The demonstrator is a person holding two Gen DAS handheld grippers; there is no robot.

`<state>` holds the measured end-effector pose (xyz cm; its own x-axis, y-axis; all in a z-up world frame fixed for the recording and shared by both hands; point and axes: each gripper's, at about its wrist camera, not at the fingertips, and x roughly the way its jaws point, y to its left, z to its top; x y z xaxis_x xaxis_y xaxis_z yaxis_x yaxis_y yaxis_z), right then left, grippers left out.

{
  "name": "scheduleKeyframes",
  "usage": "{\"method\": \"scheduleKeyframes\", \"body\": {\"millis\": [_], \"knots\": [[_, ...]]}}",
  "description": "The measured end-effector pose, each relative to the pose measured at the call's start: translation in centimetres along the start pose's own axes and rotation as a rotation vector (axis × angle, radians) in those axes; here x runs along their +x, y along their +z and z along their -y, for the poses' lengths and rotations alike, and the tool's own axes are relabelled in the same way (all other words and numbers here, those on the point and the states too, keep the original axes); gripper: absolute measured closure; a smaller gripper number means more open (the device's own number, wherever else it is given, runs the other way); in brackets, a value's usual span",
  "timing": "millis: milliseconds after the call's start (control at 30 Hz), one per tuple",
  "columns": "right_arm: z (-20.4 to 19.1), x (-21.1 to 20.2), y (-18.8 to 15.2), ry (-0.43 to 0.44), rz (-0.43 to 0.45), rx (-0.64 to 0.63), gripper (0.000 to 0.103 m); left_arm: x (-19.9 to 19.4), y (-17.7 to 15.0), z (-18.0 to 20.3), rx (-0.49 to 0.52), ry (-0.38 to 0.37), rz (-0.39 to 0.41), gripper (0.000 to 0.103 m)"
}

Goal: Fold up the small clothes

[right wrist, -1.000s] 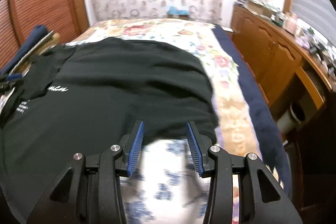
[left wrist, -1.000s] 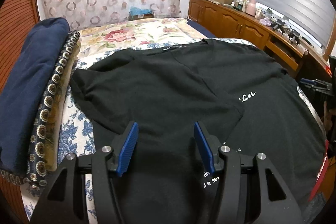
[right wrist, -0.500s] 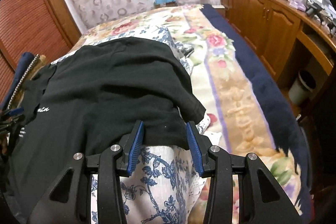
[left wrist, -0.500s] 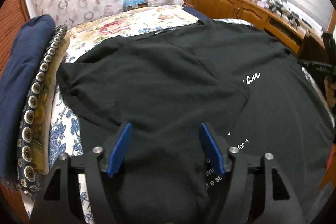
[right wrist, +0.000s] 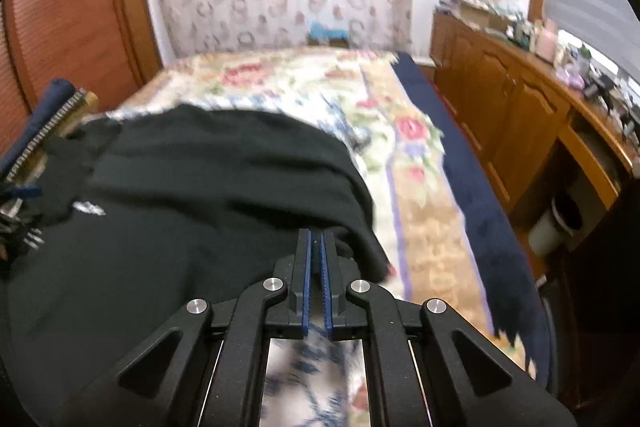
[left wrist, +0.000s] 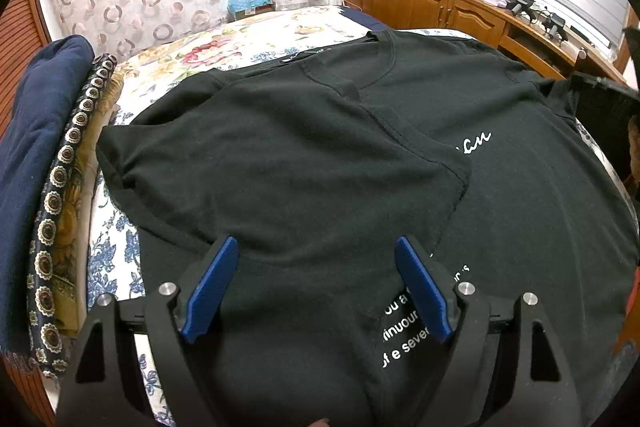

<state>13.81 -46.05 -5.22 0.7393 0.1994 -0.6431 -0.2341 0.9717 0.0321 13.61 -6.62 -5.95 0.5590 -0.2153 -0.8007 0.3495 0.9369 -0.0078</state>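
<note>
A: Shirt (left wrist: 320, 167) lay flat on the bed (right wrist: 420, 227), left side already folded in w/ sleeve over the chest. What changed?

B: Left gripper (left wrist: 316, 291) had just been opening, jaws spread, nothing btwn them; it hovered over the fold. Right gripper (right wrist: 316, 255) had just closed, pinching the shirt's right edge. Prob. second fold starting.

A: Room?

B: Bare bedspread to the right; blankets (left wrist: 36, 167) crowded the left edge.
</note>
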Motion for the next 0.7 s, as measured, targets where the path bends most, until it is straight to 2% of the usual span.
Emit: {"method": "scheduleKeyframes", "body": {"millis": [167, 300, 467, 700], "knots": [[-4.8, -0.8, 1.3, 0.115, 0.028, -0.089, 0.101, 0.0, 0.0, 0.0, 0.0, 0.0, 0.0, 0.021], [-8.2, 0.5, 0.1, 0.192, -0.032, -0.147, 0.101, 0.0, 0.0, -0.1, -0.001, -0.002, 0.0, 0.021], [-9.9, 3.0, -2.2, 0.207, -0.12, -0.163, 0.101, -0.2, 0.1, 0.0, -0.004, -0.009, 0.007, 0.021], [-10.2, 3.1, -2.6, 0.201, -0.135, -0.147, 0.099, -1.9, 0.0, 0.4, -0.024, 0.001, 0.074, 0.021]]}}
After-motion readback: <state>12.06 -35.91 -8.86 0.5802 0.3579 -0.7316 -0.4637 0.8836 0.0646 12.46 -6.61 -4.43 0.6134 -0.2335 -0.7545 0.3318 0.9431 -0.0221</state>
